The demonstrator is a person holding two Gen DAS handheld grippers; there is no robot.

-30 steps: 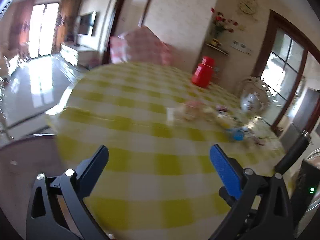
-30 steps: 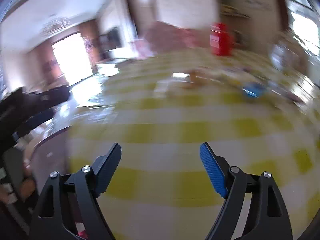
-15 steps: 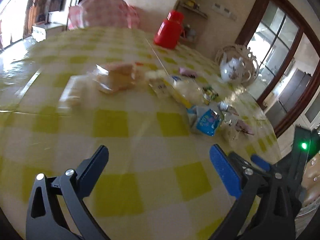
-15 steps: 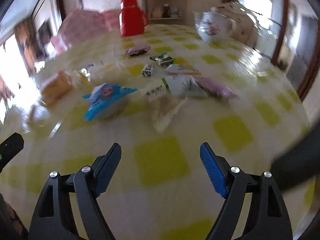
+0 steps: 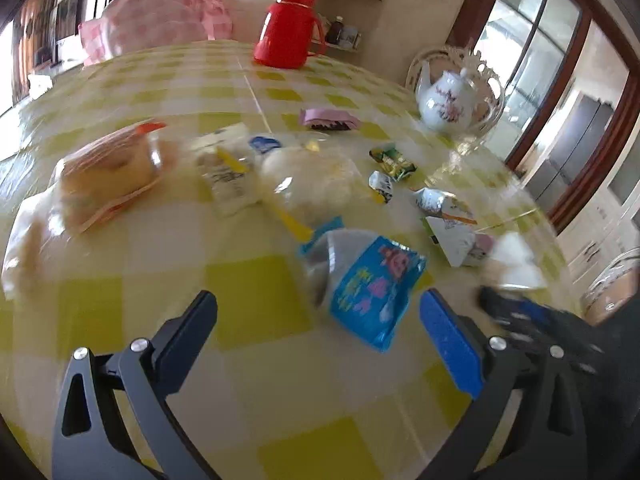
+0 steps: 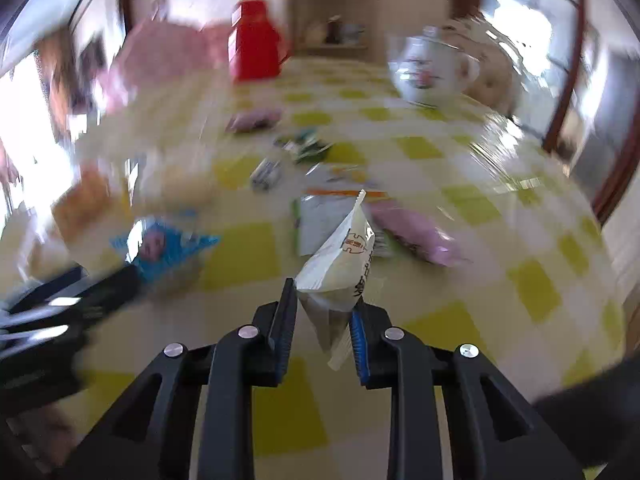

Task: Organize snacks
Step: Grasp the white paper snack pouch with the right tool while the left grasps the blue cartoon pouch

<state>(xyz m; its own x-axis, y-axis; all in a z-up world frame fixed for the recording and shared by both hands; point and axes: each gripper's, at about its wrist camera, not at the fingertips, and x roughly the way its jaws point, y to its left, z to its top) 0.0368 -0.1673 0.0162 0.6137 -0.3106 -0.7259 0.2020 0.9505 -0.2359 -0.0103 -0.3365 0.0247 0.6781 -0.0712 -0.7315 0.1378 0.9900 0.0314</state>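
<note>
With the right gripper closing on the white packet near the teapot, we squeeze it firmly before lifting, left gripper open.

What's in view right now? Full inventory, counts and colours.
table: 1, yellow and white check cloth, under everything
flask: 1, red, far edge
teapot: 1, white with flowers, far right
pink cover: 1, pink check, far left beyond the table
bread pack: 1, clear wrap over tan bread, left
blue pack: 1, blue with cartoon print, just ahead of the left gripper
pink packs: 2, one mid-far, one at right
green pack: 1, green, centre right
white pack: 1, white, between the right gripper's jaws, off the table
left gripper: 1, black with blue pad, jaws open
right gripper: 1, black and blue, jaws closing on the white pack
</note>
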